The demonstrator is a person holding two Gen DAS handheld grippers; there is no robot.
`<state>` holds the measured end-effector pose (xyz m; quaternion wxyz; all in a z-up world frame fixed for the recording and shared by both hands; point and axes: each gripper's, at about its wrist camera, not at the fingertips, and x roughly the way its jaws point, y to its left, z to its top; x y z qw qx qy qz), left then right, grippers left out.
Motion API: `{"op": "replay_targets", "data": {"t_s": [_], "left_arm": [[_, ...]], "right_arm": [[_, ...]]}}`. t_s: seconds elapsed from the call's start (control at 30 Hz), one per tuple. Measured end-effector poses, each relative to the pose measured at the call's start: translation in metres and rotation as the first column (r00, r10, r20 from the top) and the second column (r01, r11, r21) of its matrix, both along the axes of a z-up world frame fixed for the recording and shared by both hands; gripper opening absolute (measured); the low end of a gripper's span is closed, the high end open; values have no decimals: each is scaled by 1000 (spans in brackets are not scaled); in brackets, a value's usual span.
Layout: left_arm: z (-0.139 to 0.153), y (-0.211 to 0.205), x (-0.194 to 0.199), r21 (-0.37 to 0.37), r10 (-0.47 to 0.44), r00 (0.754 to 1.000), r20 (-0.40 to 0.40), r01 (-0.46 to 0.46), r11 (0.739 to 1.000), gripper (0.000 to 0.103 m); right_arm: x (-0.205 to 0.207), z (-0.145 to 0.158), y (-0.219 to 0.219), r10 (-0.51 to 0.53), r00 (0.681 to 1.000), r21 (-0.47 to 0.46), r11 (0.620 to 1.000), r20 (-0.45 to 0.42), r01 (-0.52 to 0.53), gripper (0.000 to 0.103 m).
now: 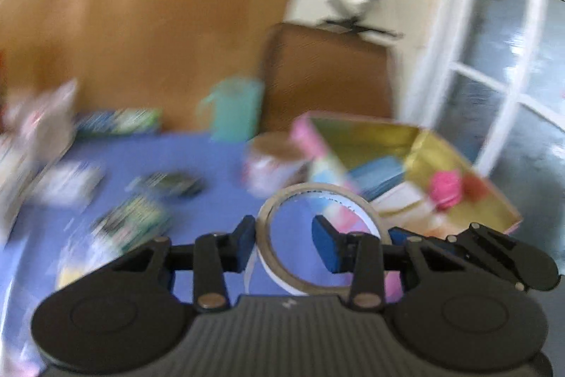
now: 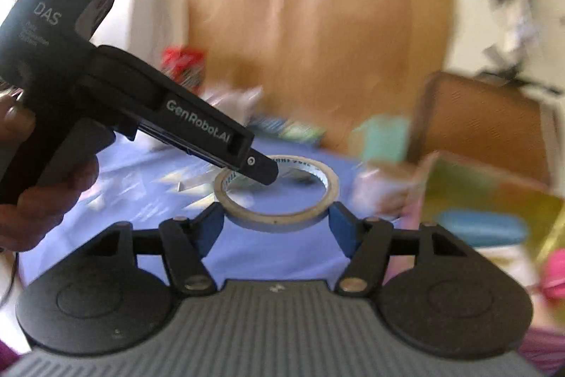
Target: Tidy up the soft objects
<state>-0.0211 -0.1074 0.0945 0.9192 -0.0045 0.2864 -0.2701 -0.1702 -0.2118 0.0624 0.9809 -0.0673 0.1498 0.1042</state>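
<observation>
Above the blue table (image 1: 212, 158), in the left wrist view, the tape roll (image 1: 279, 271) is up in the air, its open hole facing the camera and tipped a little upward. The left gripper (image 1: 284, 241) is clamped on the ring's left wall, one pad outside and one inside. A gold-lined box (image 1: 388, 136) sits just behind on the right. Over to the right wrist view: the roll lies almost flat, hole pointing up, across the right gripper (image 2: 277, 218). Those jaws stand wide, a pad against each side of the ring. A hand (image 2: 53, 193) brings the left gripper in from the upper left, its tip dipping over the far rim.
</observation>
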Motion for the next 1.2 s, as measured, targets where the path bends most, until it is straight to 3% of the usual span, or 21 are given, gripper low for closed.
{"op": "replay_targets", "data": {"t_s": [0.1, 0.27, 0.37, 0.43, 0.5, 0.57, 0.7, 0.8, 0.87, 0.9, 1.0, 1.13, 1.2], "left_arm": [[6, -48, 9, 1, -109, 994, 25, 109, 994, 35], [-2, -129, 27, -1, -236, 972, -11, 236, 972, 39], [-3, -159, 27, 22, -291, 956, 24, 290, 957, 57], [0, -167, 24, 45, -269, 961, 60, 266, 963, 58], [-1, -156, 22, 8, -271, 962, 46, 271, 963, 58], [0, -132, 22, -20, -245, 969, 41, 246, 969, 58], [-5, -71, 24, -67, -134, 990, 51, 137, 988, 58], [-15, -12, 21, -60, 10, 998, 63, -6, 998, 58], [-25, 36, 21, -52, 135, 989, 56, -132, 990, 58], [-30, 57, 22, -49, 189, 981, 49, -186, 981, 58], [-49, 128, 25, -14, 391, 919, 39, -391, 920, 59], [-70, 196, 29, 13, 540, 841, 24, -540, 841, 59], [-77, 214, 28, -31, 569, 822, 4, -569, 822, 59]], "right_arm": [[-11, 8, -37, -119, 993, 21, 993, 24, 119, 68], [-13, 3, -89, -291, 956, 44, 955, -14, 292, 68], [-7, -3, -117, -442, 896, 34, 896, -32, 443, 68], [-4, -12, -132, -556, 830, -4, 831, -34, 556, 69], [-8, -15, -147, -579, 814, 54, 812, -55, 581, 69], [-17, -13, -153, -554, 830, 137, 819, -62, 557, 69], [-18, -4, -141, -497, 867, 182, 851, -19, 492, 67], [-15, 8, -117, -373, 928, 236, 902, -2, 363, 64], [-5, 14, -92, -269, 963, 243, 934, -7, 263, 63], [4, 16, -76, -206, 978, 244, 948, -21, 205, 63], [36, 17, -21, -49, 995, 252, 965, -92, 71, 63], [99, 21, 49, 149, 977, 208, 971, -149, -117, 67], [147, 17, 83, 201, 957, 193, 968, -210, -160, 69]]}}
